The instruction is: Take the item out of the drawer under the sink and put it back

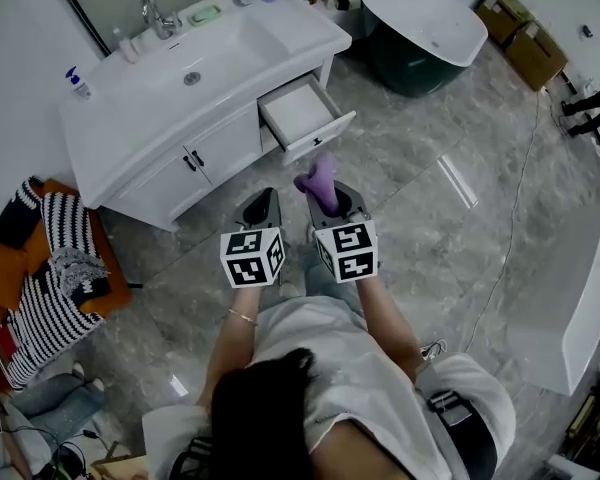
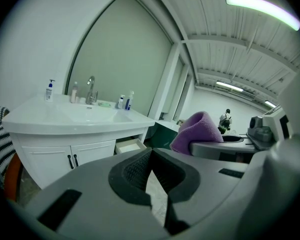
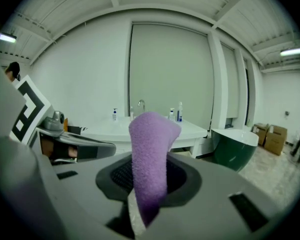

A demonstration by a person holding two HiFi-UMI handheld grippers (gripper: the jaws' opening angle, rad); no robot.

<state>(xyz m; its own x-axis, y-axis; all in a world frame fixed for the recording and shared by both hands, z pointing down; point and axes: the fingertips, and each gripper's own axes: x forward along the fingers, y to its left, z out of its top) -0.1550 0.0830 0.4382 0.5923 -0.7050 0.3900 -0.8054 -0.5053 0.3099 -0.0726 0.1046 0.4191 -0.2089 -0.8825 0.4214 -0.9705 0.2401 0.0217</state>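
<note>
Purple towel [image 3: 149, 159], fuzzy, folded, upright in right tongs [image 3: 146, 184]

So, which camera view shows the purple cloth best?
The right gripper view: the purple cloth fills the centre, pinched between the fingers, its fuzzy texture clear. The head view shows it small, from above. The left gripper view shows only its folded top at the right.
</note>
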